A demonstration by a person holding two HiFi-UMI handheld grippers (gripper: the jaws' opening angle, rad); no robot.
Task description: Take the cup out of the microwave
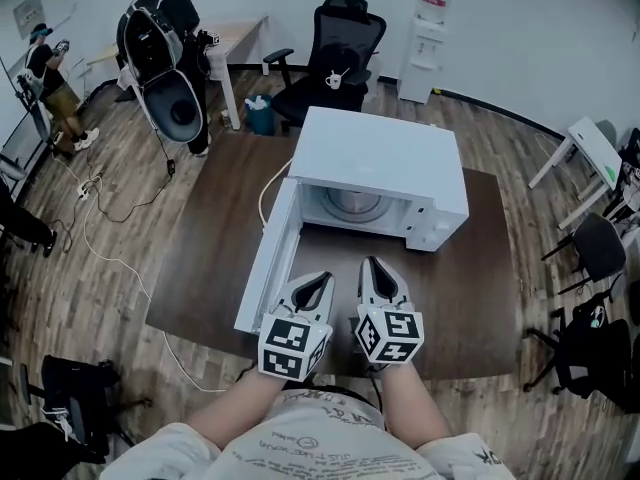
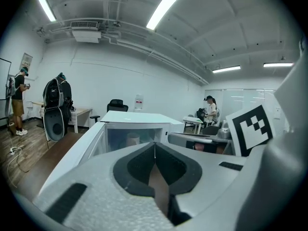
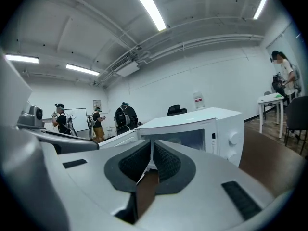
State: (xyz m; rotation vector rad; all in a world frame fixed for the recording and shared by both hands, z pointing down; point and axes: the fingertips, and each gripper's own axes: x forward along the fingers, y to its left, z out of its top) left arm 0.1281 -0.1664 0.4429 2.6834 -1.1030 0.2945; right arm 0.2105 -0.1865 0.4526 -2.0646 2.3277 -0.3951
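A white microwave stands on the brown table, its door swung open to the left. Inside, a pale cup shows dimly in the left gripper view; from the head view I only see a round shape in the cavity. My left gripper is shut and holds nothing, just in front of the opening beside the door. My right gripper is shut and empty too, close alongside it. Both sets of jaws meet at the tips in the gripper views, left gripper and right gripper.
A white cable runs off the microwave's left side. Behind the table stand a black office chair, a teal bin and a water dispenser. People stand at the far left. Chairs crowd the right.
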